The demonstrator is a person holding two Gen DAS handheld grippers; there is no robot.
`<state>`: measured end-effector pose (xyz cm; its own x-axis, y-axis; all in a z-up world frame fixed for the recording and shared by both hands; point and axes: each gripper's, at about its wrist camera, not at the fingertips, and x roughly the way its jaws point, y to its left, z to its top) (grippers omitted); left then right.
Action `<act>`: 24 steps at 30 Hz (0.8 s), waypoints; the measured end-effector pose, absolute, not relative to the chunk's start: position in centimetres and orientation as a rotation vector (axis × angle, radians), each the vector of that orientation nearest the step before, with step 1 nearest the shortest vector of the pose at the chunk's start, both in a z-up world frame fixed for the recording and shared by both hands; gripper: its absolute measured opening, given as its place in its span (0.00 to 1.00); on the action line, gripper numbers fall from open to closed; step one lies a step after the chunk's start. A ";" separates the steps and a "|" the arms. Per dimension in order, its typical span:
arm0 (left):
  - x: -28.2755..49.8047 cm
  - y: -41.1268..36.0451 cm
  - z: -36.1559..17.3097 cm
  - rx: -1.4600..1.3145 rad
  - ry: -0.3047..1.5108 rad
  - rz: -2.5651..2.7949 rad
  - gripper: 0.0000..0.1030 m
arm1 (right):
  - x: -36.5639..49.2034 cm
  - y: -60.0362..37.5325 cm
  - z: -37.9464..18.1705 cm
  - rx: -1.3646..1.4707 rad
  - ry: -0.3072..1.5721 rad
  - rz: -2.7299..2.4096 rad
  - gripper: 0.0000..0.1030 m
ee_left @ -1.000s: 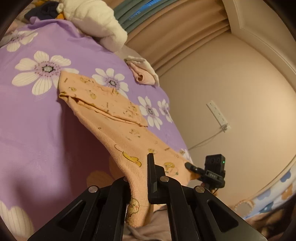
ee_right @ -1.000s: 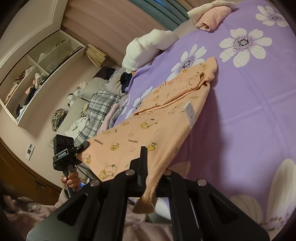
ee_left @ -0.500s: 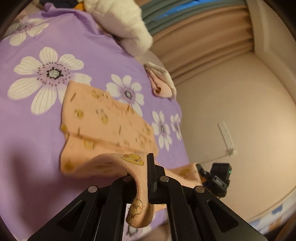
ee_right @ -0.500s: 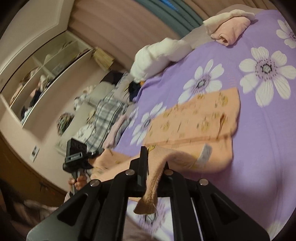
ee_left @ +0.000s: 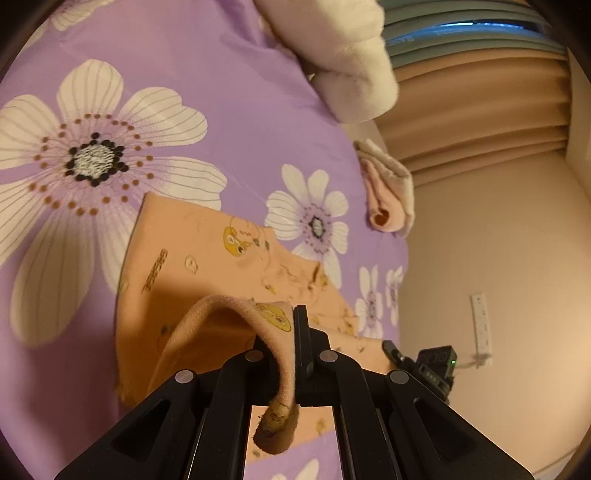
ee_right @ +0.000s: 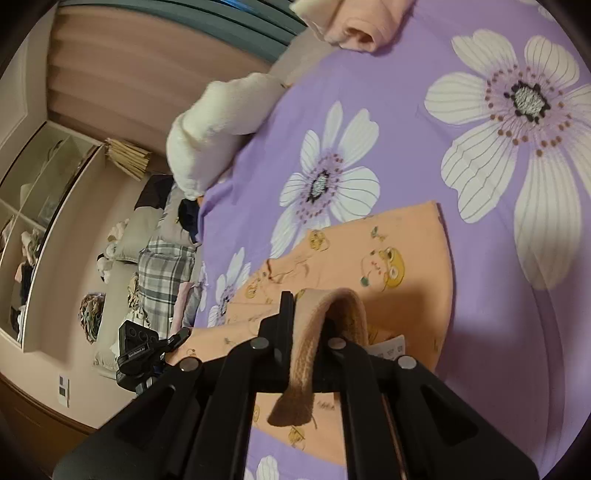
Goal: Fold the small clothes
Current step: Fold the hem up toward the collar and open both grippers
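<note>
An orange child's garment (ee_left: 207, 258) with yellow cartoon prints lies on the purple flowered bedsheet (ee_left: 229, 92). My left gripper (ee_left: 286, 332) is shut on one edge of it, and the cloth arches up from the bed and hangs down between the fingers. My right gripper (ee_right: 308, 314) is shut on the other edge of the same garment (ee_right: 399, 258), which loops over the fingers above the part lying flat. A white label (ee_right: 389, 347) shows beside the right fingers.
A folded pink and white garment (ee_left: 388, 199) lies at the bed's far edge, also in the right wrist view (ee_right: 354, 22). A white fluffy bundle (ee_left: 347, 55) sits near the curtains. A plaid cloth (ee_right: 166, 280) and shelves (ee_right: 40, 206) are off the bed. The other gripper's camera (ee_right: 138, 350) shows left.
Both grippers have carried the held edge forward and down over the bed. The garment, stretched out and lifted before, is now folded over its flat half, and the flat part looks nearer.
</note>
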<state>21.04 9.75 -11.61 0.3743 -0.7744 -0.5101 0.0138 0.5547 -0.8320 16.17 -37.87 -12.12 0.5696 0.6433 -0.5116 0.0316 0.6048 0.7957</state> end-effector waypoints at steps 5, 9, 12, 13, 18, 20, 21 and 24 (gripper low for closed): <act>24.0 9.1 -12.3 -0.871 1.099 -0.578 0.00 | 18.5 -38.4 -12.9 0.868 0.929 0.389 0.06; 26.4 8.1 -12.8 -0.853 1.142 -0.557 0.00 | 20.8 -39.0 -13.7 0.910 0.949 0.347 0.06; 28.0 7.3 -13.8 -0.809 1.192 -0.502 0.00 | 22.4 -39.2 -14.9 0.951 0.995 0.318 0.10; 28.4 7.1 -14.3 -0.800 1.225 -0.479 0.00 | 23.0 -39.4 -15.5 0.976 1.029 0.292 0.23; 30.4 7.7 -16.5 -0.870 1.361 -0.392 0.04 | 24.3 -40.5 -16.8 1.115 1.088 0.242 0.47; 30.9 8.8 -16.7 -0.957 1.357 -0.372 0.21 | 24.7 -41.4 -16.8 1.208 1.074 0.242 0.54; 31.2 9.5 -16.4 -0.997 1.329 -0.359 0.45 | 24.8 -41.9 -16.9 1.259 1.056 0.240 0.54; 31.4 11.4 -15.3 -1.089 1.221 -0.328 0.81 | 25.2 -43.2 -16.8 1.368 0.977 0.223 0.57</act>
<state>31.36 11.42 -15.26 0.3701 -0.7199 -0.5872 -0.3283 0.4899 -0.8076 25.20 -43.24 -16.79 0.6071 0.6532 -0.4525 0.3926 0.2486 0.8855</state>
